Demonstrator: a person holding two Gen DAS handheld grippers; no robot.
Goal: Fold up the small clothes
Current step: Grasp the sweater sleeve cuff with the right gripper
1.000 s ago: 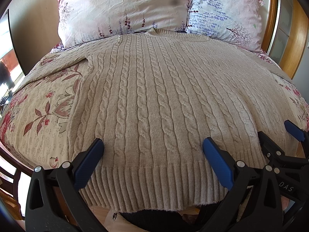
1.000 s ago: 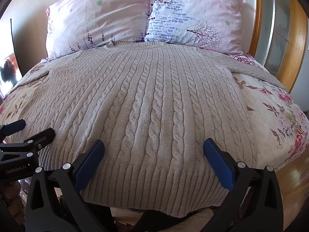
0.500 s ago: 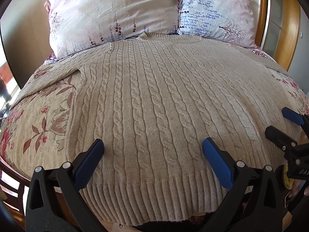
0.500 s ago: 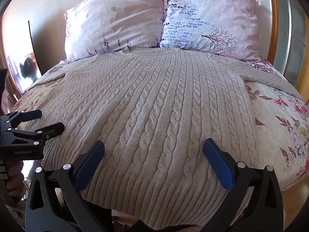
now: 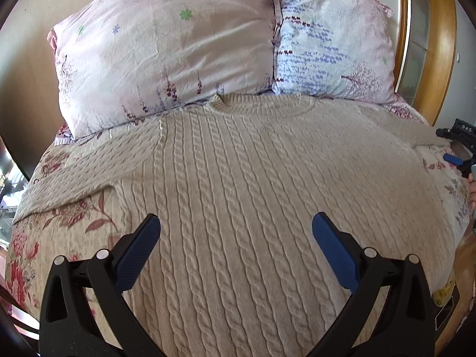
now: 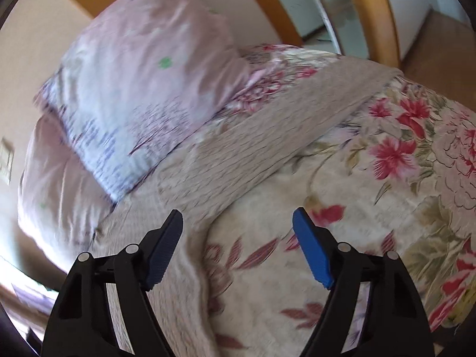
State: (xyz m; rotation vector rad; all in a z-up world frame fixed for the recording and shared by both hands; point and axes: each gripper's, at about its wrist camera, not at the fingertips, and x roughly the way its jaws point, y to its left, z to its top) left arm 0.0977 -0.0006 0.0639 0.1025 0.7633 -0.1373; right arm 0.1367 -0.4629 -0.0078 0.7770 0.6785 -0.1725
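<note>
A beige cable-knit sweater [image 5: 244,184] lies flat, front up, on the bed, neck toward the pillows and sleeves spread to both sides. My left gripper [image 5: 236,247] is open and empty over the sweater's lower body. My right gripper [image 6: 238,244] is open and empty above the sweater's right armpit, where the right sleeve [image 6: 285,125] runs out over the floral bedspread [image 6: 401,184]. The right gripper also shows at the right edge of the left wrist view [image 5: 459,151]. The right wrist view is blurred.
Two pale floral pillows [image 5: 166,59] [image 5: 333,44] lean against the wall at the head of the bed. A curved wooden bed frame [image 5: 446,44] rises at the right. The bed's right edge drops to a wooden floor [image 6: 440,38].
Both grippers moved up from the hem. The left now hovers over the mid body. The right swung out to the right side, by the right sleeve.
</note>
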